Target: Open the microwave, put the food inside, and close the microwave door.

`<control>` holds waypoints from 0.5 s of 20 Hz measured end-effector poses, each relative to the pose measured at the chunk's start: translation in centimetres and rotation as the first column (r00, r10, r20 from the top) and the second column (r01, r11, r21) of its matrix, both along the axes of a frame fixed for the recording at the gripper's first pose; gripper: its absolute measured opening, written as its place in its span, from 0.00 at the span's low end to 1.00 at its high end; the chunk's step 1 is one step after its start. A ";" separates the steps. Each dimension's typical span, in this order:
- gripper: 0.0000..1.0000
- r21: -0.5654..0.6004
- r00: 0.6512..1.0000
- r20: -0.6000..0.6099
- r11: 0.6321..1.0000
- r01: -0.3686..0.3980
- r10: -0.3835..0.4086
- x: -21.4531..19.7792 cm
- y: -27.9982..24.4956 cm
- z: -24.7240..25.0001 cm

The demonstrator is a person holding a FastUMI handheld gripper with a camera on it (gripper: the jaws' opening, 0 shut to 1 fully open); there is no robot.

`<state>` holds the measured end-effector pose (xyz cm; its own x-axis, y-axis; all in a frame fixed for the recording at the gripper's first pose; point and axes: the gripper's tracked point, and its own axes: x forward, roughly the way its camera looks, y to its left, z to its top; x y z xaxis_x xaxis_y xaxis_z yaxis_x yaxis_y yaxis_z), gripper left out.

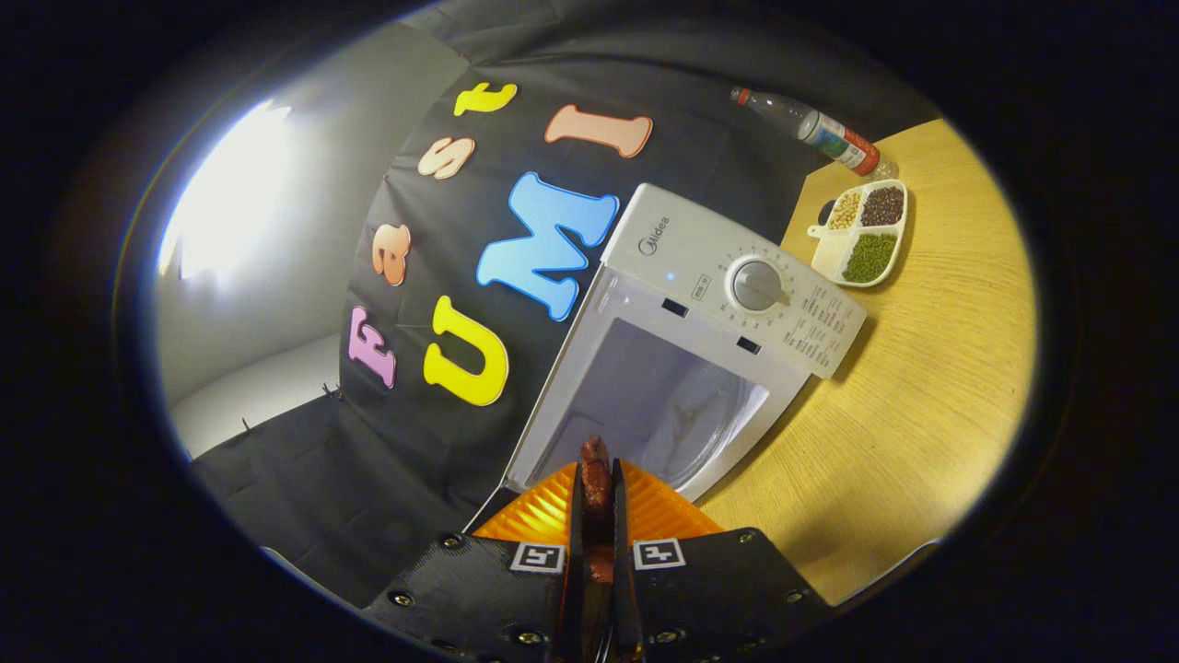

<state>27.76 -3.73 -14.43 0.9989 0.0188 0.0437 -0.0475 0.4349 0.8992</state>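
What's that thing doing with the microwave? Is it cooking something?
Not cooking yet. A person is holding a gripper, and its two fingers are squeezed shut on a small reddish-brown piece of food. The white microwave on the wooden table is open just ahead of the fingers, with its glass plate showing inside. The food is in front of the opening, not set down inside. Beyond the microwave sit a divided dish of beans and a bottle.

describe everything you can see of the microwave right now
The microwave is a white box of smooth plastic or painted metal, standing on the wooden table against the black cloth wall. Its cavity is open, with a clear glass turntable inside. The control panel carries a round grey dial. The gripper, shut on reddish-brown food, sits just before the opening.
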 end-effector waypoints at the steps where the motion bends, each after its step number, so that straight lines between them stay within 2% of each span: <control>1: 0.13 -0.007 1.000 -0.008 1.000 0.024 -0.024 1.5 0.4 -0.1; 7: 0.13 -0.084 0.990 -0.044 0.988 0.129 -0.133 8.6 0.8 -2.0; 10: 0.13 -0.041 0.980 -0.070 0.982 0.186 -0.189 10.9 -0.4 -2.9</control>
